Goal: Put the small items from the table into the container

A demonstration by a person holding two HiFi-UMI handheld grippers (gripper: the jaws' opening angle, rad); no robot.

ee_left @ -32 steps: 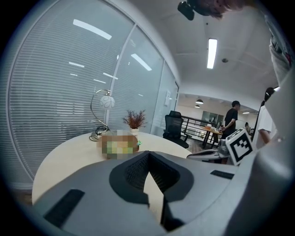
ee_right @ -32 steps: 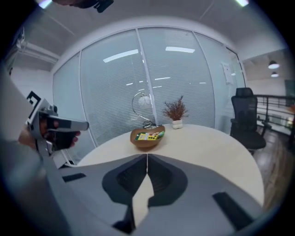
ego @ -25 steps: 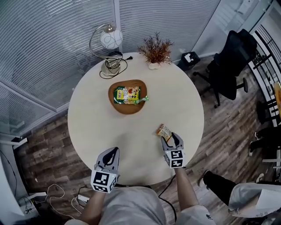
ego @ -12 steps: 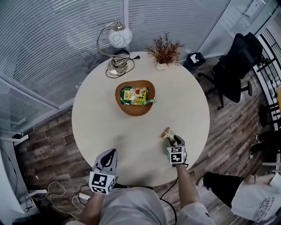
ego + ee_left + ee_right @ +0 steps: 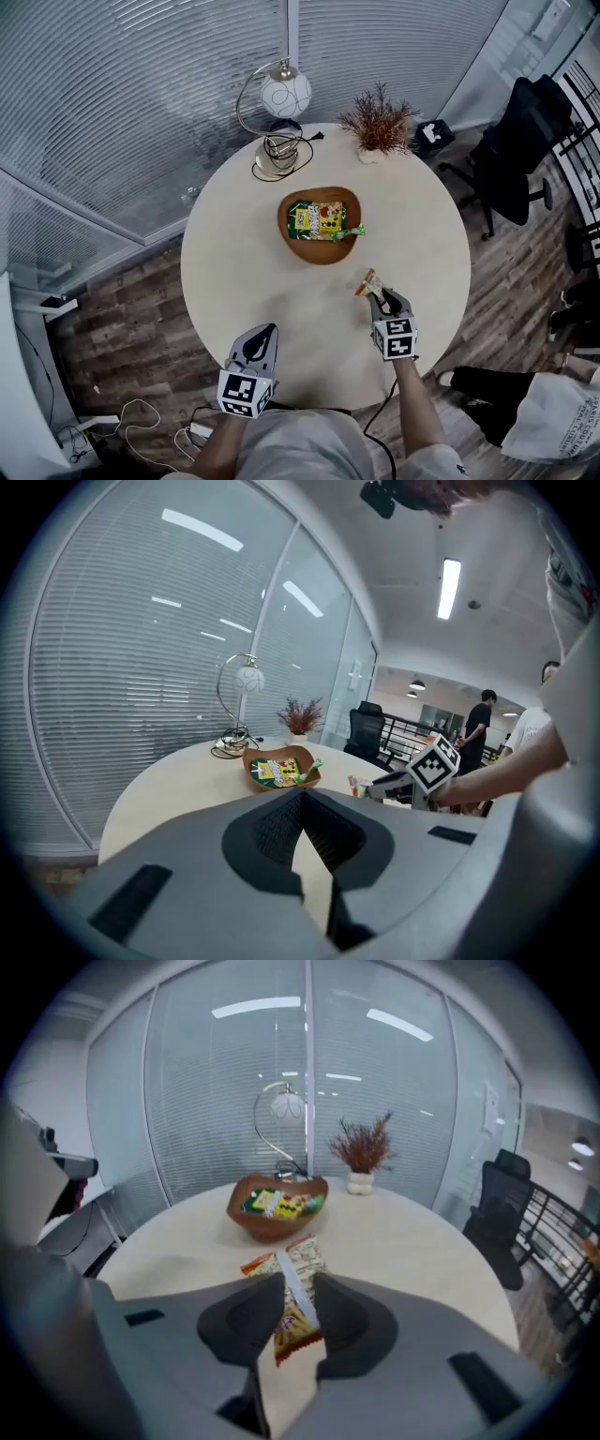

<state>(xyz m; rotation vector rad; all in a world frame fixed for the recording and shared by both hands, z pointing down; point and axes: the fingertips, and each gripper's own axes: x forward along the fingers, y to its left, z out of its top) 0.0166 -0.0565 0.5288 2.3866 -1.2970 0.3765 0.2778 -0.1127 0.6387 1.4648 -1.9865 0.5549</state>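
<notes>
A wooden bowl (image 5: 325, 256) sits just beyond the middle of the round white table (image 5: 234, 253), with green and yellow snack packets (image 5: 321, 220) inside. My right gripper (image 5: 380, 293) is at the right front of the table, its jaws closing on an orange-and-white snack packet (image 5: 369, 281). In the right gripper view the packet (image 5: 302, 1260) stands between the pads and sticks out towards the bowl (image 5: 272, 1221). My left gripper (image 5: 265, 330) hovers over the table's near edge, shut and holding nothing, and points at the bowl (image 5: 281, 757).
A globe lamp (image 5: 284, 97) with a coiled cable and a small dried plant (image 5: 380, 120) stand at the table's far edge. A black office chair (image 5: 525, 131) is on the floor to the right. People stand beyond the table (image 5: 481, 720).
My right gripper has closed round the snack packet and carried it a little towards the bowl. The left gripper has drifted slightly over the table's near edge.
</notes>
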